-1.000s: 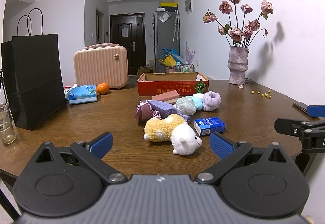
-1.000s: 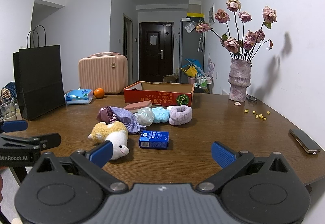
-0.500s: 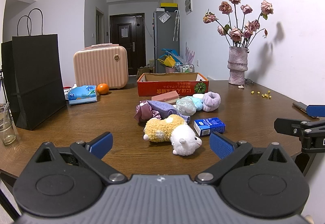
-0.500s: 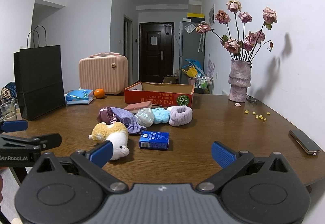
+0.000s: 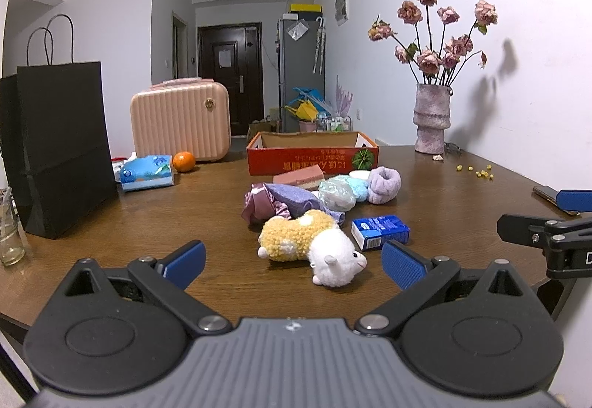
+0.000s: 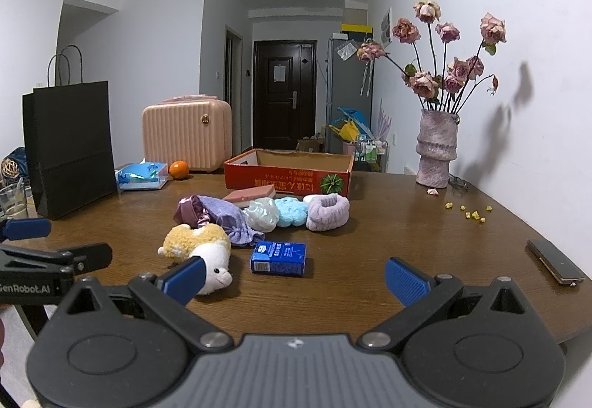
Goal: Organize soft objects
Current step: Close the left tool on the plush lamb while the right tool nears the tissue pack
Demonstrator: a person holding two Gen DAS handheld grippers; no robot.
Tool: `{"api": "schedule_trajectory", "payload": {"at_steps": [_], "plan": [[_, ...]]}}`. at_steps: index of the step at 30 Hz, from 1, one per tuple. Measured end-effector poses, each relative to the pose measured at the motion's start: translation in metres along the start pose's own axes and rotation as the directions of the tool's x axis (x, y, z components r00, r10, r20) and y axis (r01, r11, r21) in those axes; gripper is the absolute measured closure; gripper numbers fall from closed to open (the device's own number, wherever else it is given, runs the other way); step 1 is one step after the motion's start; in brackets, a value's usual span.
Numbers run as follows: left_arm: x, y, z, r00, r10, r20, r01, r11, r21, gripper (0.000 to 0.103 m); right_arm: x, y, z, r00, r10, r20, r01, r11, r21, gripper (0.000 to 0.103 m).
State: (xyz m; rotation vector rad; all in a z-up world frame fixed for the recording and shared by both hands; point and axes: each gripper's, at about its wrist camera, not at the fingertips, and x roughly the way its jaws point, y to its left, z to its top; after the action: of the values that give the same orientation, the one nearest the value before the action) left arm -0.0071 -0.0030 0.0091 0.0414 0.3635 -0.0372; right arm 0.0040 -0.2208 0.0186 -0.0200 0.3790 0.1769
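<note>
A yellow and white plush sheep [image 5: 310,245] [image 6: 201,247] lies on the brown table in front of a row of soft things: a purple cloth [image 5: 285,202] [image 6: 218,215], a pale green puff [image 5: 336,194] [image 6: 262,215], a blue puff [image 6: 292,211] and a lilac scrunchie [image 5: 384,184] [image 6: 327,211]. An open red cardboard box [image 5: 312,152] [image 6: 288,173] stands behind them. My left gripper [image 5: 292,261] is open and empty, just short of the sheep. My right gripper [image 6: 294,280] is open and empty, near a blue carton [image 6: 278,258] [image 5: 380,232].
A black paper bag [image 5: 63,145] and a glass [image 5: 9,234] stand at the left. A pink case [image 5: 181,121], an orange [image 5: 184,161] and a tissue pack [image 5: 148,173] sit at the back left. A vase of dried roses [image 5: 431,123] is at the back right, a phone [image 6: 555,261] at the right edge.
</note>
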Motion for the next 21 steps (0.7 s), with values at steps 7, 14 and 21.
{"api": "schedule_trajectory", "payload": {"at_steps": [7,14,21], "plan": [[0.024,-0.001,0.003,0.999,-0.007,-0.036,0.007,1.0,0.002,0.0,0.016,-0.006,0.002,1.0,0.0,-0.024,0.0,1.0,0.007,0.0],[0.044,-0.003,0.005,0.998,-0.013,-0.065,0.014,1.0,0.002,0.0,0.038,-0.011,0.003,0.999,-0.001,-0.049,0.001,1.0,0.009,0.0],[0.064,-0.007,0.005,0.995,-0.017,-0.099,0.017,1.0,-0.002,0.0,0.055,-0.016,0.003,0.997,-0.001,-0.079,0.002,1.0,0.014,0.0]]}}
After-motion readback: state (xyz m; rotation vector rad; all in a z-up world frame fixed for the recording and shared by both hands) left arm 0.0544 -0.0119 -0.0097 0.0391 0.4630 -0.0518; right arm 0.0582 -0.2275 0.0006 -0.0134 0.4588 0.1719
